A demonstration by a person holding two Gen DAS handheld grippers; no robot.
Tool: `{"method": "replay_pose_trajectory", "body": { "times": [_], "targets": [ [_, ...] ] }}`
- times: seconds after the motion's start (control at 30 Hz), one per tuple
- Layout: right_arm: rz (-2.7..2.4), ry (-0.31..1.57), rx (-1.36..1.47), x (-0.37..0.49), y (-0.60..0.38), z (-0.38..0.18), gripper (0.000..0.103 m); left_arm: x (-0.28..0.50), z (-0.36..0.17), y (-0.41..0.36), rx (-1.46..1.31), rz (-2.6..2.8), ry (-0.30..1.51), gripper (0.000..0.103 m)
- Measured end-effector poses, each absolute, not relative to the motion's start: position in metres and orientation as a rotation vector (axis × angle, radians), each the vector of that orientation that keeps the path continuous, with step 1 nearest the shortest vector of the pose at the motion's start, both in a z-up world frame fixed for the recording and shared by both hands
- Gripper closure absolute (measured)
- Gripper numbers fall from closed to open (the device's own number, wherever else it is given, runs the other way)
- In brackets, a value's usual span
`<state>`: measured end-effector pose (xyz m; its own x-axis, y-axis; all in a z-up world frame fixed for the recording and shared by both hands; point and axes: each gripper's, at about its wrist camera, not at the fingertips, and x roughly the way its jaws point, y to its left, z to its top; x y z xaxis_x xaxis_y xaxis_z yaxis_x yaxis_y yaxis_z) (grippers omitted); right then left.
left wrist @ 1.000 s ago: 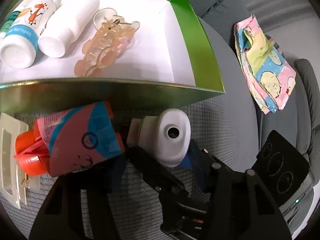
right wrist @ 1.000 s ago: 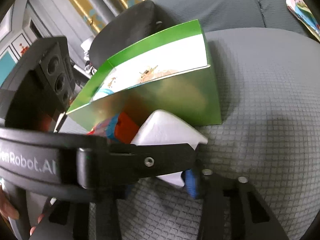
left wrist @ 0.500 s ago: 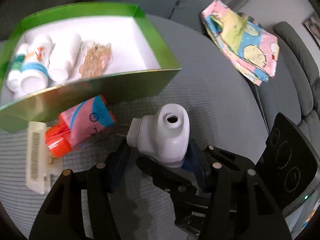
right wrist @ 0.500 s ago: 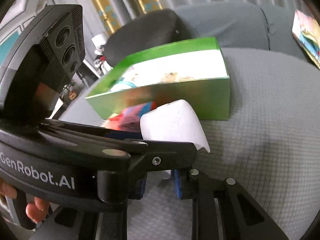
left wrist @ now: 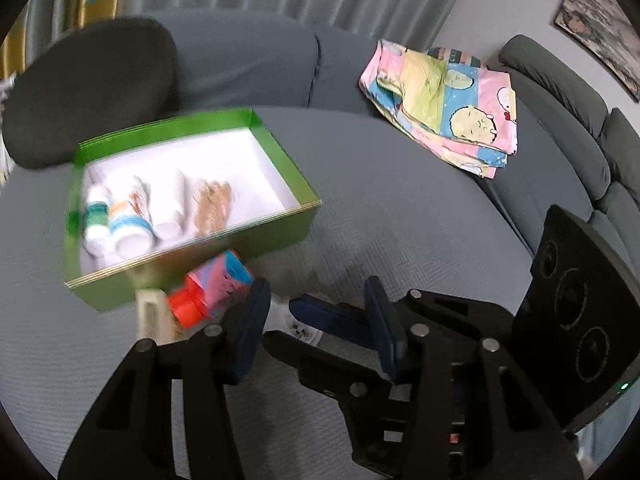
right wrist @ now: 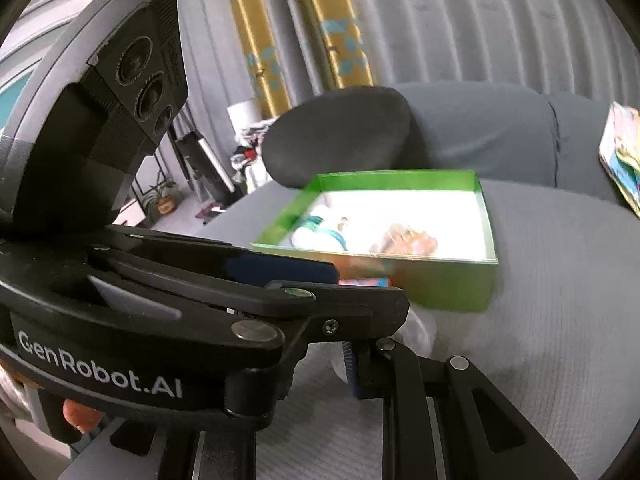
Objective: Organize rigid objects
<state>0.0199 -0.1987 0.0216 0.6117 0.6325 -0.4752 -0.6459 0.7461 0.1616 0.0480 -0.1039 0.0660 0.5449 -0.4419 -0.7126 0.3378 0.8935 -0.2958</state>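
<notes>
In the left wrist view my left gripper (left wrist: 316, 296) hangs above the sofa seat, its jaws closing but still apart. My right gripper (left wrist: 298, 306) reaches across between them, shut. A white plastic object (left wrist: 286, 320) shows only as a small patch under the right gripper's tips. In the right wrist view the white object (right wrist: 418, 330) is a blur beside the right gripper (right wrist: 340, 364). I cannot tell whether it is pinched. A pink-and-blue bottle with an orange cap (left wrist: 220, 284) and a cream clip (left wrist: 150, 316) lie before the green box (left wrist: 224, 256), which holds white bottles (left wrist: 132, 216) and a claw clip (left wrist: 210, 204).
A folded pastel cloth (left wrist: 444, 104) lies at the sofa's back right. A dark round cushion (left wrist: 88, 84) stands behind the box. The left gripper's fingers (right wrist: 280, 268) fill the left half of the right wrist view. Curtains hang behind the sofa.
Both grippers have risen and drawn back from the box, which looks smaller. The white object, large between the left fingers before, is now almost hidden. The left jaws have narrowed and the right jaws closed.
</notes>
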Motion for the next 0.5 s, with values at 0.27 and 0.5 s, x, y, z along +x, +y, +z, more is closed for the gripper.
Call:
{"method": "replay_pose_trajectory", "body": {
  "times": [0.27,0.5],
  "targets": [
    [0.696,0.638,-0.051,0.038,-0.194,0.008,0.081,0.058,0.043,-0.077,-0.205,-0.425,0.972,0.034],
    [0.706,0.776,-0.105,0.042,-0.192,-0.026,0.047,0.047,0.002,-0.041,-0.260,-0.321,1.079,0.024]
  ]
}}
